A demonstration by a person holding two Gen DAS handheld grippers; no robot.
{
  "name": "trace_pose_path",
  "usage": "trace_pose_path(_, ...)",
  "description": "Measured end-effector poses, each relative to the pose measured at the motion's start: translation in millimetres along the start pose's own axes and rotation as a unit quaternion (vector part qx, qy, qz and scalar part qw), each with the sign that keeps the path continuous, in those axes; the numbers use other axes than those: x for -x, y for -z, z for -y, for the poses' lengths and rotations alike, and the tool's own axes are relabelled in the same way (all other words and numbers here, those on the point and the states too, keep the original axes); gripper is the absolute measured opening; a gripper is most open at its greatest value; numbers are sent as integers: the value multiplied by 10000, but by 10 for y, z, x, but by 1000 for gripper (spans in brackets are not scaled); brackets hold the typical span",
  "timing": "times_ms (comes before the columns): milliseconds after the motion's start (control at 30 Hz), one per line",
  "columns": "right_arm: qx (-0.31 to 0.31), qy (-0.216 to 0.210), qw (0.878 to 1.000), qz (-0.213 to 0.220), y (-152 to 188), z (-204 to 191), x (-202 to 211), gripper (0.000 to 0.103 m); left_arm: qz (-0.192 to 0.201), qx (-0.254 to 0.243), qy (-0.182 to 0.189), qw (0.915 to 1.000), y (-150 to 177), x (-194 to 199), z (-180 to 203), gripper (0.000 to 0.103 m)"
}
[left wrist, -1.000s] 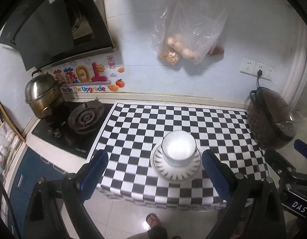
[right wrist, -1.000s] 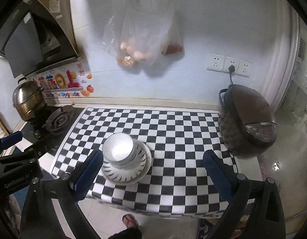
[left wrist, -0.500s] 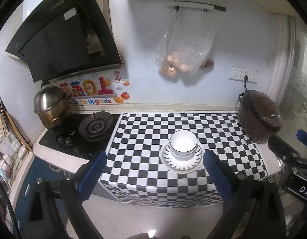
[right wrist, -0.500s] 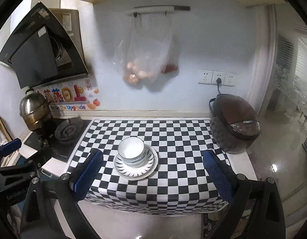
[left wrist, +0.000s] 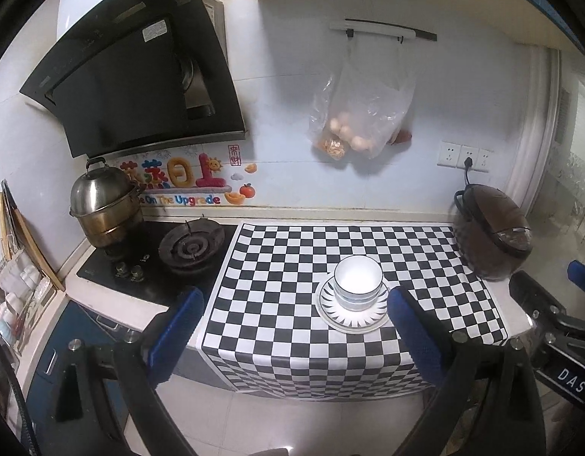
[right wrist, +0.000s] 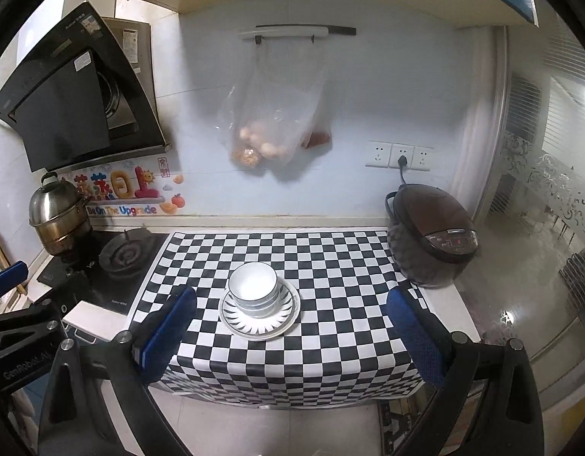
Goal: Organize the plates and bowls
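A stack of white bowls [left wrist: 357, 282] sits on a stack of white plates with black striped rims [left wrist: 353, 317], on the checkered counter cloth [left wrist: 285, 266]. The bowls [right wrist: 253, 284] and plates [right wrist: 259, 321] also show in the right wrist view. My left gripper [left wrist: 294, 317] is open and empty, held back in front of the counter edge, apart from the dishes. My right gripper [right wrist: 290, 317] is open and empty, likewise held back from the counter. Each gripper shows at the edge of the other's view.
A brown rice cooker [right wrist: 431, 233] stands at the counter's right end. A gas stove [left wrist: 190, 245] with a steel pot [left wrist: 100, 205] lies left, under a range hood [left wrist: 140, 76]. A plastic bag of food [right wrist: 277, 121] hangs on the wall.
Both grippers have pulled back and up from the counter; the stacked dishes look smaller and farther away. The dishes have not moved.
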State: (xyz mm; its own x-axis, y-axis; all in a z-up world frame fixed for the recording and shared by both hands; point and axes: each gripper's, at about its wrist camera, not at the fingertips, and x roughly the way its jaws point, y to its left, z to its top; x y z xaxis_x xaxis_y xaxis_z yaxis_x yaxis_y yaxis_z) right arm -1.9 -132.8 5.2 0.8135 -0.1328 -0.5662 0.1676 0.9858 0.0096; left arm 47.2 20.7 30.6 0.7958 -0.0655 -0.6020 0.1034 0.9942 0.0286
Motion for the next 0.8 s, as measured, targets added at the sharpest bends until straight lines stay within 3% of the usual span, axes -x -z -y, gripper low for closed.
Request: trace_pose_path(800, -65, 66, 10000, -14, -13, 4, 23, 102, 60, 22, -3, 10000, 0, 88, -28, 99)
